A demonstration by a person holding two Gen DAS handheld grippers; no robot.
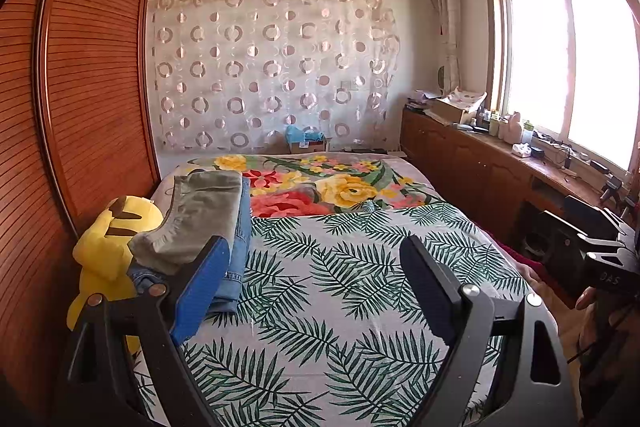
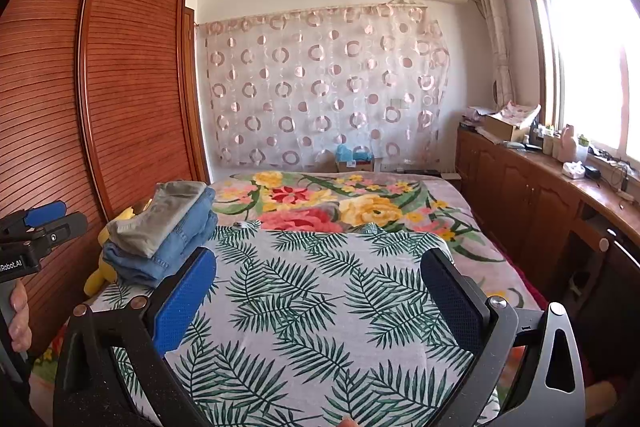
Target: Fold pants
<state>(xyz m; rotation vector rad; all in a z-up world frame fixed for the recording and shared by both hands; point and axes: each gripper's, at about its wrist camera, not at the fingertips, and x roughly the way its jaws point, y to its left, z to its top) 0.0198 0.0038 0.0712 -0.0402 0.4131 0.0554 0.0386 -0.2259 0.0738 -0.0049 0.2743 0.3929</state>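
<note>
A stack of folded pants lies on the left side of the bed: grey pants [image 1: 200, 219] on top of blue jeans [image 1: 236, 259]. In the right wrist view the grey pants [image 2: 160, 223] and jeans [image 2: 184, 247] sit just left of the fingers. My left gripper [image 1: 316, 247] is open with nothing between its pads, and its blue left pad [image 1: 204, 291] is close beside the stack. My right gripper [image 2: 320, 259] is also open and holds nothing, hovering over the leaf-print sheet [image 2: 320, 307]. A hand [image 2: 18, 311] holds the left gripper at the left edge.
A yellow plush toy [image 1: 104, 251] rests between the stack and the slatted wooden wardrobe [image 1: 80, 87]. A floral blanket [image 1: 320, 187] covers the far half of the bed. A long wooden cabinet [image 1: 480, 167] with clutter runs under the window on the right. A cardboard box [image 1: 306, 143] stands behind the bed.
</note>
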